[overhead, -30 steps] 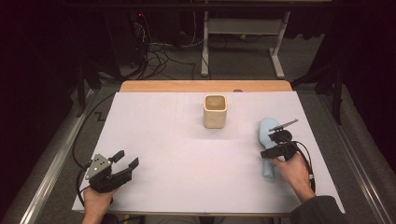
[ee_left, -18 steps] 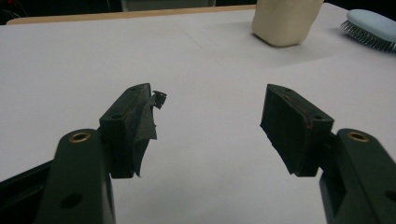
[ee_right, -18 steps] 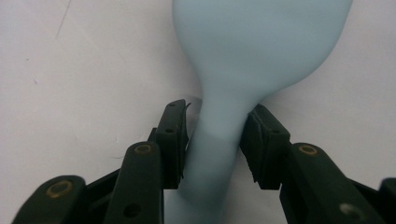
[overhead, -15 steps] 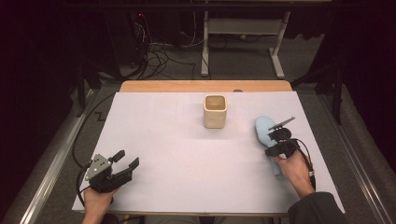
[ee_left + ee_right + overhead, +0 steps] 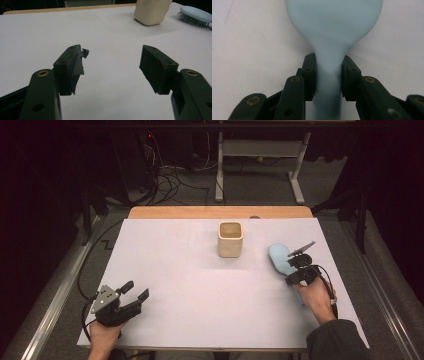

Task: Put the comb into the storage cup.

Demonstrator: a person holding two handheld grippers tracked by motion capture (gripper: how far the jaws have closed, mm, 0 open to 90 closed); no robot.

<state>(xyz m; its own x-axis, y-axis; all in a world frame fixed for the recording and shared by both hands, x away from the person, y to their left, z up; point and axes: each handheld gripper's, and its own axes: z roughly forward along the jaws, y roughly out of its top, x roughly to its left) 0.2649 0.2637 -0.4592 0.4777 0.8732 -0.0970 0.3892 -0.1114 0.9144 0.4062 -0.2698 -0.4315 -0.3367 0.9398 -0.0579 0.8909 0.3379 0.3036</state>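
A light blue hairbrush point(image 5: 279, 257) lies bristles down at the right of the white table, its head pointing away from the person. My right gripper point(image 5: 296, 271) has just been closing and is now shut on the brush handle point(image 5: 328, 82), with both pads point(image 5: 310, 72) pressed against its sides just below the head point(image 5: 334, 22). My left gripper point(image 5: 135, 291) rests at the near left of the table, open, with only bare table between its jaws point(image 5: 113, 67). From there the hairbrush point(image 5: 196, 15) shows far off at the right.
A cream square cup point(image 5: 230, 239) stands upright at the middle of the table's far side, also seen as the cup point(image 5: 151, 11) in the left gripper view. A white sheet point(image 5: 200, 285) covers the wooden table. Cables and a metal stand lie on the floor beyond.
The brush head has swung slightly to the left under the right gripper. The left gripper has not moved.
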